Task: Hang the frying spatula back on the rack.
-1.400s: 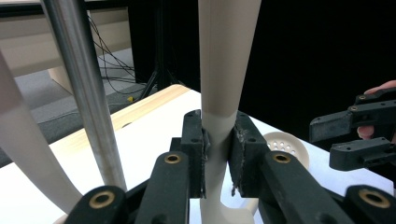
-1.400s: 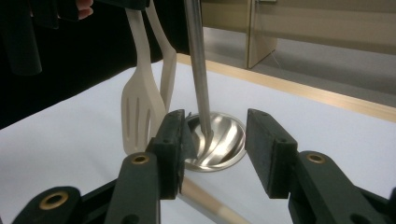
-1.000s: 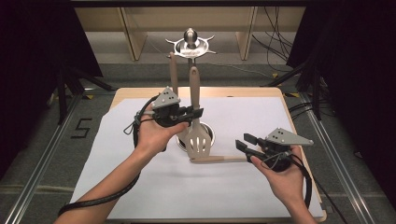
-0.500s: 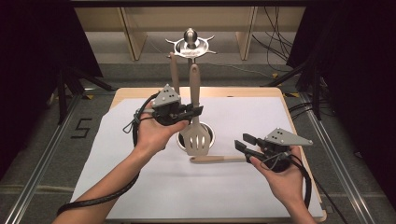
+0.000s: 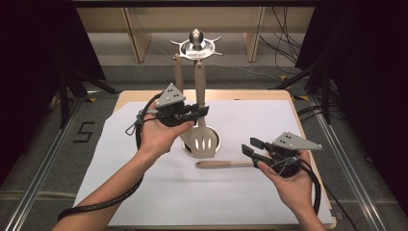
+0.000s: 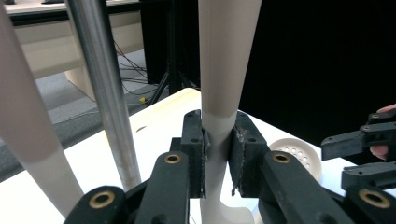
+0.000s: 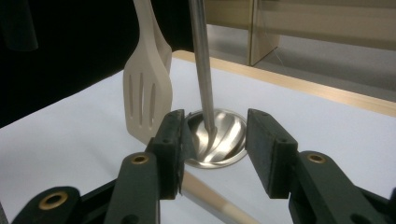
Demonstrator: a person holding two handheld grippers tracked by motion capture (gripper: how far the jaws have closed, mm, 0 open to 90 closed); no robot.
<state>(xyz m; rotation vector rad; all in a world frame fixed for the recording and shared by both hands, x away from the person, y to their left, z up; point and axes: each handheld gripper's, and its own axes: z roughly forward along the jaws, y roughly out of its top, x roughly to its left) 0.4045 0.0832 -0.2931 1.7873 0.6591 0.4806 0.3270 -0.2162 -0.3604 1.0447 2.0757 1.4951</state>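
Raised slightly since before, the slotted spatula (image 5: 202, 139) hangs by the stand (image 5: 196, 45), pinched in the left gripper (image 5: 201, 111). Right gripper (image 5: 253, 150) stands spread around a spoon (image 5: 225, 164); the spatula could miss the hook.

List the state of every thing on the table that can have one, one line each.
Slotted spatula: upright, handle clamped in the left gripper.
Left gripper: shut on the spatula's handle.
Right gripper: open, jaws either side of the utensil's handle.
Utensil on the paper: lying flat.
Rack: standing upright.
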